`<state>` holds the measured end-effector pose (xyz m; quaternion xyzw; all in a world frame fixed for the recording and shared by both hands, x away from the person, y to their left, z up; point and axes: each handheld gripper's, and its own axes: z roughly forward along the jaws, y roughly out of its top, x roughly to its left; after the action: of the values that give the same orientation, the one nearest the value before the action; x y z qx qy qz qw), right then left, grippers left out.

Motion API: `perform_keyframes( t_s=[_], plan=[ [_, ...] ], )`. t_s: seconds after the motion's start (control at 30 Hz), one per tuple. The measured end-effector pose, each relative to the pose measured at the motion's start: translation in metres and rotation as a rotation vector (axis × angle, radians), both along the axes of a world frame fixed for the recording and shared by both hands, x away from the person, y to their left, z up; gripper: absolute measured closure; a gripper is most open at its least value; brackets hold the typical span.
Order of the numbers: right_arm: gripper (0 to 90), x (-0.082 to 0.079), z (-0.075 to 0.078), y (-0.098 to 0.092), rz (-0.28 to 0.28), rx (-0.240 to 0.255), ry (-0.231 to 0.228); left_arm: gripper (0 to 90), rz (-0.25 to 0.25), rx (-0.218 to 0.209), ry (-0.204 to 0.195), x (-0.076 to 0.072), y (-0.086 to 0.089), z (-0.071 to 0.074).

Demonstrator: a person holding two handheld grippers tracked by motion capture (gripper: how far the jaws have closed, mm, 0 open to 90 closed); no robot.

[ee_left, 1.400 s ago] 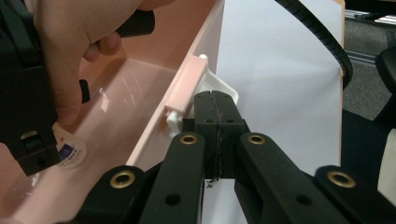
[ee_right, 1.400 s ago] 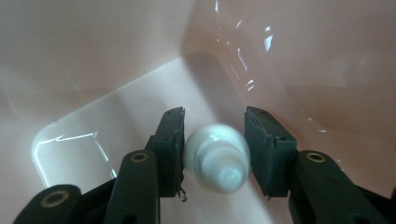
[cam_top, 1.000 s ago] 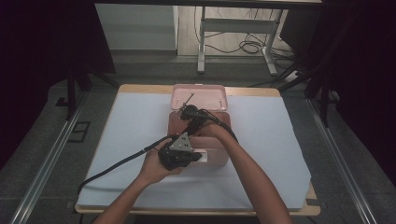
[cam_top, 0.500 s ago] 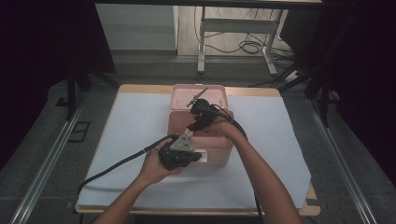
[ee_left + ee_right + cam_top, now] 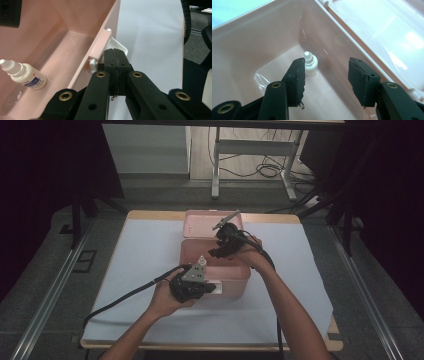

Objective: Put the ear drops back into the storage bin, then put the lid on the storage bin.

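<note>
- Bottle (image 5: 310,65): small, white, with a dropper tip; lies on the floor of the pink box (image 5: 235,272), near a corner, free of both grippers. A blue label shows on it in the left gripper view (image 5: 25,75).
- Box: open, sits mid-table on the white sheet (image 5: 145,250). Its lid (image 5: 200,222) is folded back flat on the far side.
- Right gripper (image 5: 325,82): held above the box interior, pointing down into it. Jaws apart and have just been opening; nothing between them. The bottle lies below, beyond the tip of one pad (image 5: 298,75), not touched.
- Left gripper (image 5: 116,53): at the near wall of the box, outside it. Jaws pressed together, tips against the white latch (image 5: 117,46) on that wall. I cannot tell whether any part of the latch is pinched.
- Hands: left hand (image 5: 167,297) holds its gripper at the box front; right hand (image 5: 255,255) is over the box's right side.
- Cables (image 5: 125,295) trail from both grippers toward the near table edge.
</note>
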<state>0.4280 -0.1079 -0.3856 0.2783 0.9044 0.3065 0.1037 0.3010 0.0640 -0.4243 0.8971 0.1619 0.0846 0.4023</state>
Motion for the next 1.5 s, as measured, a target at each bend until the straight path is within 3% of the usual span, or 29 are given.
perform_keyframes(
  t_s=[0.43,0.73,1.1,1.5],
  plan=[
    [48.0,-0.010,0.008,-0.031,-0.050,0.051,-0.038,90.0,0.005,-0.007,0.006,0.000,0.000,0.000],
    [47.8,-0.009,0.010,-0.055,-0.101,0.074,-0.038,90.0,0.007,-0.015,0.008,0.000,-0.001,-0.001],
    [46.9,-0.006,0.013,-0.069,-0.154,0.121,-0.023,90.0,0.000,-0.001,0.001,0.000,0.000,0.000],
    [45.5,0.002,0.019,-0.083,-0.201,0.152,-0.062,90.0,-0.002,-0.003,0.007,0.001,0.000,0.000]
  ],
)
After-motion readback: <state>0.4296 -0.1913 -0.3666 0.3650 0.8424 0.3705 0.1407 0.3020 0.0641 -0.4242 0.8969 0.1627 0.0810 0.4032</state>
